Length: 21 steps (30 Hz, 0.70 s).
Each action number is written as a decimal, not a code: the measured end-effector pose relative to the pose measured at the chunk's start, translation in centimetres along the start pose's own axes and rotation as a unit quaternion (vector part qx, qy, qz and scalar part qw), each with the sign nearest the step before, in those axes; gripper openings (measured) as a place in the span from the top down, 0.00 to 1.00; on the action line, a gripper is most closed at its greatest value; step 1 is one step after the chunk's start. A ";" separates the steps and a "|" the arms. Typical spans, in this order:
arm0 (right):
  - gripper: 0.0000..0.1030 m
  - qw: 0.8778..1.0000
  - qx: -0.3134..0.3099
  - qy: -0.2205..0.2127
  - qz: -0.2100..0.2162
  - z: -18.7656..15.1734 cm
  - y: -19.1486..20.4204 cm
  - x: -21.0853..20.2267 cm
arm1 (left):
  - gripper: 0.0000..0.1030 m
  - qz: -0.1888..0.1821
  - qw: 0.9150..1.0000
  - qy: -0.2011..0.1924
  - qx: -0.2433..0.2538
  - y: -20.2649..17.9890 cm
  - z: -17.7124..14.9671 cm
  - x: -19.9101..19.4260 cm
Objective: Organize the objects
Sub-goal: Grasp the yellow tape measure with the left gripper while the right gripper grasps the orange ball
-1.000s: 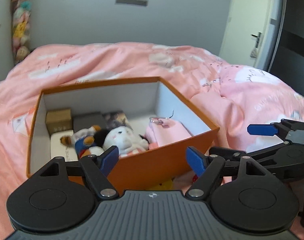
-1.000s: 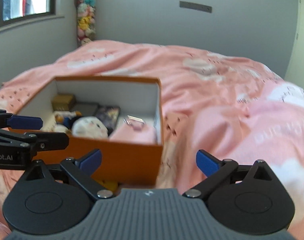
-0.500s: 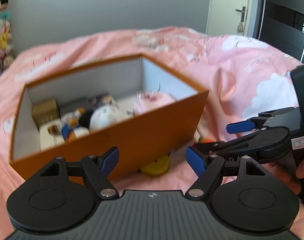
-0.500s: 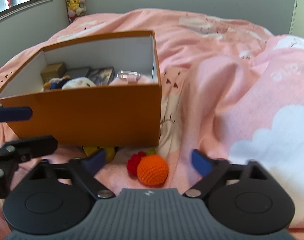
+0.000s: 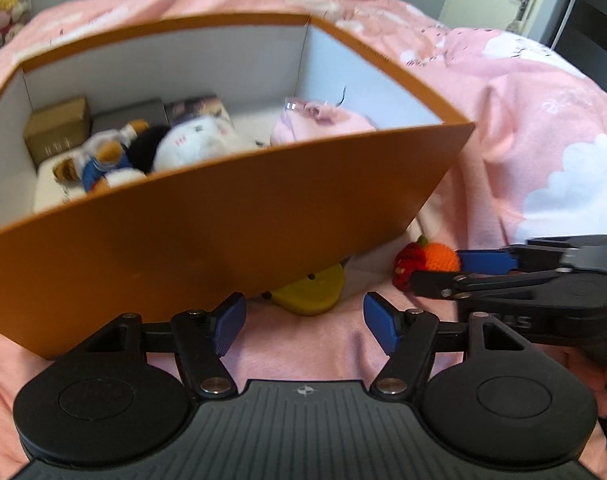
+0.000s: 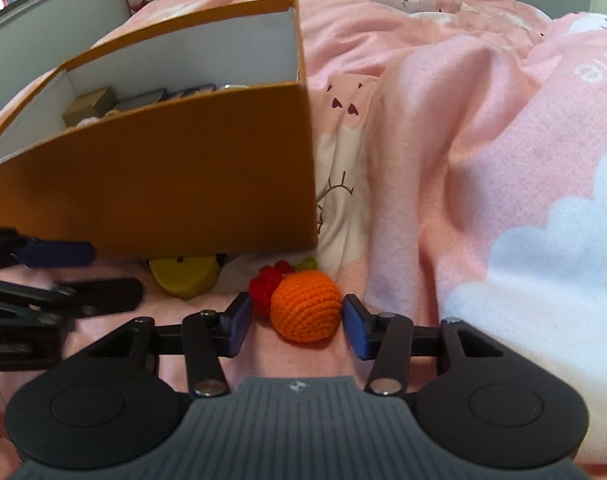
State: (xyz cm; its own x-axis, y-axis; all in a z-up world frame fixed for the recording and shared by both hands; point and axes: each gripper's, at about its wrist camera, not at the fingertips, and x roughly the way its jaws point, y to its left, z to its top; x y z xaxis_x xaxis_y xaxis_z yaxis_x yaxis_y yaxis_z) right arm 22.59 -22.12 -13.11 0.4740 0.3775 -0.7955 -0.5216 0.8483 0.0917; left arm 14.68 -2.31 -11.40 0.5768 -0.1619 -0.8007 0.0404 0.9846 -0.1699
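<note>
Bed [image 6: 483, 128] under pink duvet fills both views. Orange box [image 6: 163, 176] sits on it, open top, already holding a white plush [image 5: 195, 144], a small doll in blue [image 5: 99, 160], a pink pouch [image 5: 323, 124], a brown carton [image 5: 57, 128] and flat dark items at the back wall.

Loose items lie on the duvet just in front of the box's near wall: yellow toy [image 5: 309, 290], partly tucked under the box edge, then orange crochet ball [image 6: 305, 306] with a red crochet piece [image 6: 269, 282] touching its left side.

Step in hand, my read: pickup of the crochet ball for the box. Right gripper [image 6: 297, 320] has its jaws either side of the ball; they have just been closing, ball between them, pads near but a sliver of gap shows on both sides, so not gripped yet. Left gripper [image 5: 303, 320] is wide apart with nothing between the jaws, jaws just been narrowing a little, aimed at the yellow toy but short of it.

Next move needs: finish the squeeze on the ball without catching the red piece or duvet fabric, then lift clear of the box wall.

Hard to tell: whether red piece and green bit are attached to the ball; what the yellow toy is; left view is motion-blurred; box floor mostly hidden in right view.
</note>
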 end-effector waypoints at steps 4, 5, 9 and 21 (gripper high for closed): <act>0.52 1.000 0.014 -0.020 -0.005 0.1 -0.4 -1.3 | 0.23 0.032 0.999 0.013 -0.040 -0.3 0.0 1.3; 0.52 1.000 0.016 -0.026 -0.008 0.1 -0.5 -1.6 | 0.23 0.041 0.998 0.015 -0.045 -0.6 -0.1 1.7; 0.52 0.999 0.033 -0.032 0.000 0.1 -1.3 -2.1 | 0.23 0.062 0.997 0.014 -0.038 -2.0 -0.4 2.6; 0.51 0.996 0.077 -0.017 0.045 -0.4 -4.0 -1.0 | 0.12 0.100 0.990 0.026 -0.095 -2.8 0.0 4.8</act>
State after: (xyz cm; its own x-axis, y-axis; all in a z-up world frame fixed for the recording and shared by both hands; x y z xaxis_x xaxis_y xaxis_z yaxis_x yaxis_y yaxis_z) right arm 23.92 -26.06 -12.88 0.4563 0.4641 -0.7592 -0.4490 0.8567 0.2539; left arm 17.34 -5.82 -14.78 0.5151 0.0262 -0.8567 -0.2274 0.9679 -0.1072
